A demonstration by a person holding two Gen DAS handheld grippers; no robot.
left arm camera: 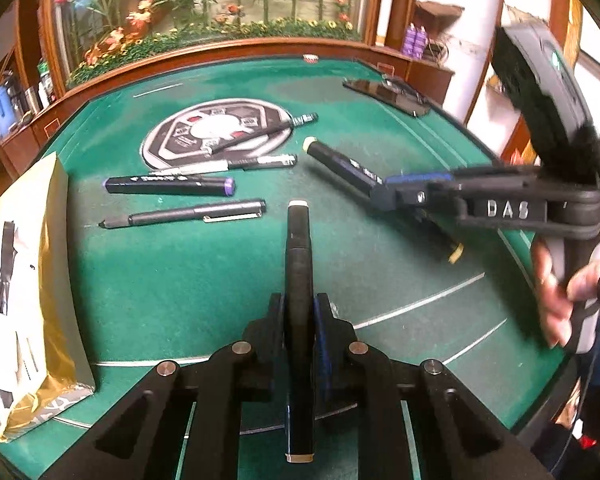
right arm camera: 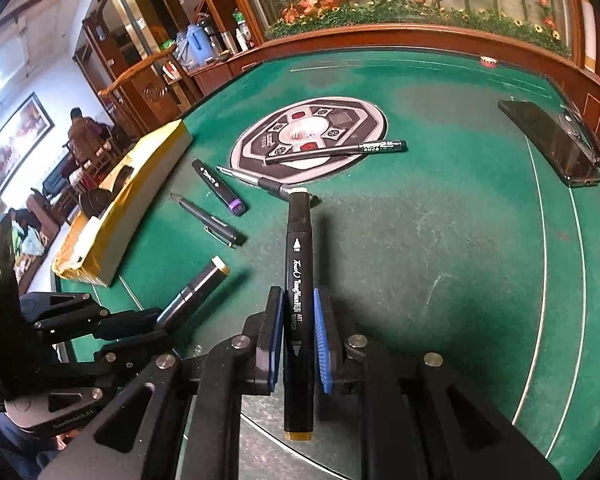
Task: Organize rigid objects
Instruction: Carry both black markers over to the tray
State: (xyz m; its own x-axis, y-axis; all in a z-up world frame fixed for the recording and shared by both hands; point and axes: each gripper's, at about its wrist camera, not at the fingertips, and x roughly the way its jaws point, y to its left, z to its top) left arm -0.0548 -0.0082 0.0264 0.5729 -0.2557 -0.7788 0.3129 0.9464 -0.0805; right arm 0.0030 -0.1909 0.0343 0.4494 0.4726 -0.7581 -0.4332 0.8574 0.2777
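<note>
In the left wrist view my left gripper (left arm camera: 299, 314) is shut on a black marker (left arm camera: 298, 248) with a cream cap that points away over the green felt table (left arm camera: 172, 292). My right gripper (left arm camera: 384, 196) comes in from the right, shut on a second black marker (left arm camera: 340, 164). The right wrist view shows that right gripper (right arm camera: 298, 322) clamping the lettered art marker (right arm camera: 299, 264), ochre cap nearest the camera. At lower left the left gripper (right arm camera: 160, 320) holds its marker (right arm camera: 198, 286). Both markers hang above the felt.
A purple-capped marker (left arm camera: 168, 185), a grey clip pen (left arm camera: 184, 214), a silver-black pen (left arm camera: 236, 164) and a green-ended pen (left arm camera: 260, 136) lie near the round emblem (left arm camera: 204, 128). A gold box (left arm camera: 24, 280) stands at the left edge, a dark phone (left arm camera: 388, 94) at the far right.
</note>
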